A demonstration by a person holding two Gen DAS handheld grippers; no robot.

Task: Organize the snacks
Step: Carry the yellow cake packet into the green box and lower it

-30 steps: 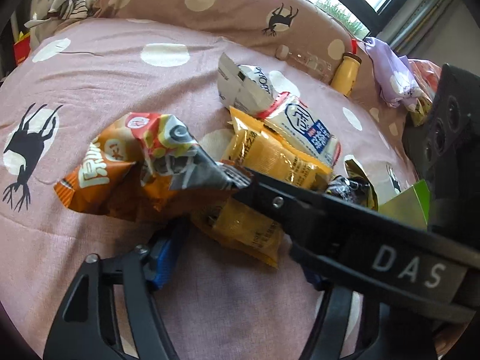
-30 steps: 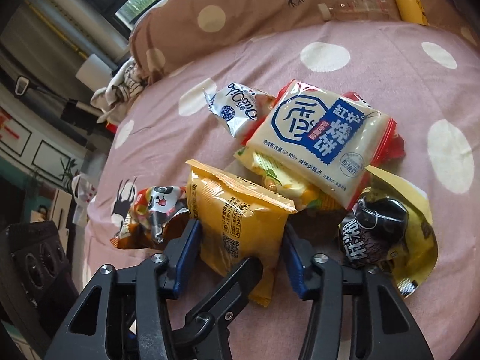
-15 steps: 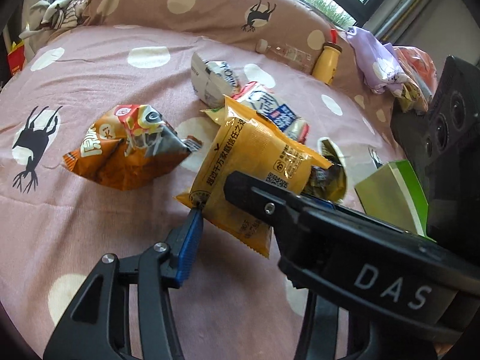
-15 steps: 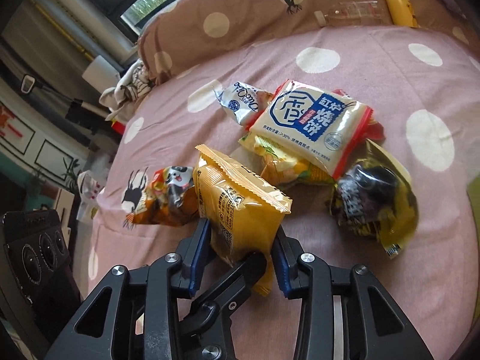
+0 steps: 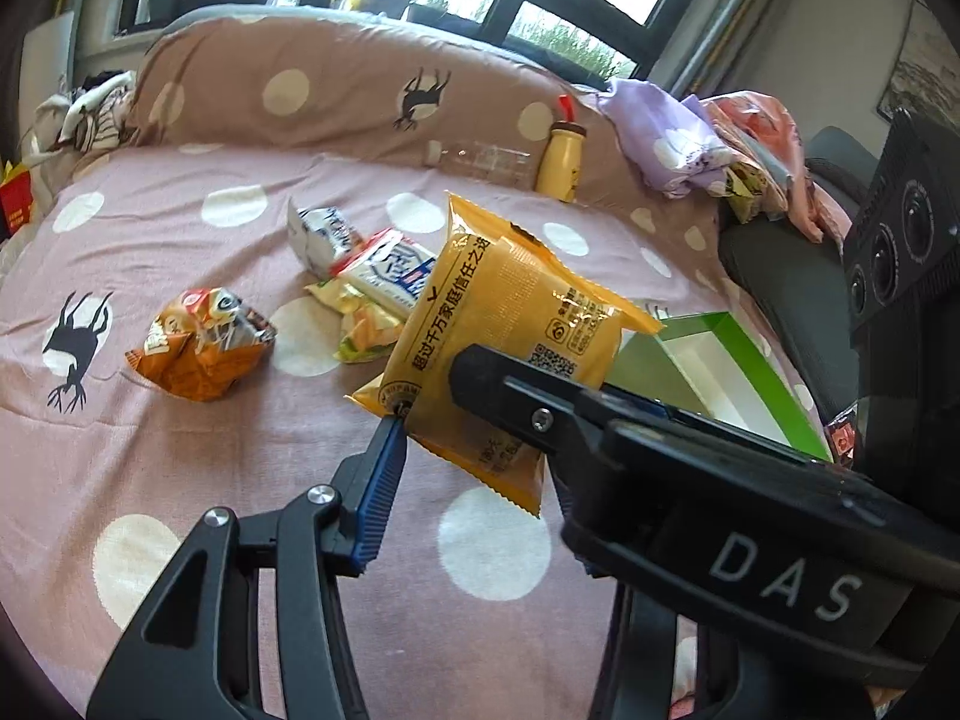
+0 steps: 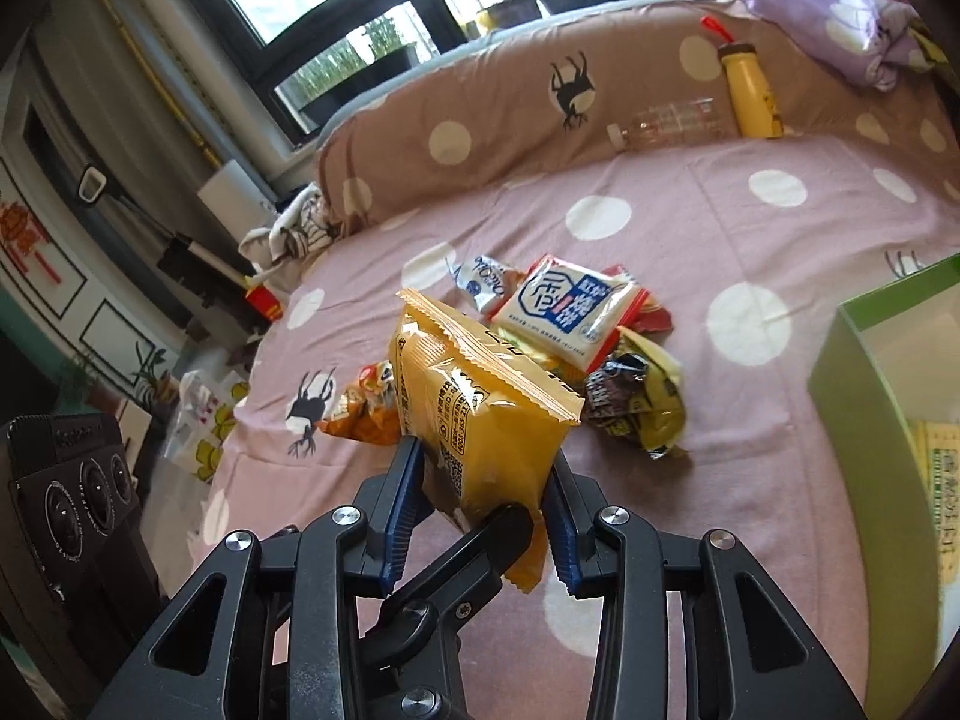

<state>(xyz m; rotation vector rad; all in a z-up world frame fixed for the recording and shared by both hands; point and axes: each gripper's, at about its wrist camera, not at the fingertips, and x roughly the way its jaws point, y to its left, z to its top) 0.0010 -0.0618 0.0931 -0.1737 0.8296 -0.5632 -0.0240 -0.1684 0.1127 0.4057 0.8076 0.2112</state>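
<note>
Above the polka-dot bedspread (image 6: 690, 480), the yellow snack packet (image 6: 480, 414) hangs in your right gripper (image 6: 480, 489), both blue pads pinching its lower half; it looks light, air-puffed, crinkly and slick, so grip the flat seam edge rather than the pillowed middle to avoid crushing the contents. Your left gripper (image 5: 474, 462) shows only one finger beside the packet, the other hidden behind the right tool, so you cannot tell its state, while the green box (image 6: 840, 396) waits nearby to the right.

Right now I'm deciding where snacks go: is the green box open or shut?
Open. The green box shows its white inside from above with no lid over it, and a printed packet already lies inside.
</note>
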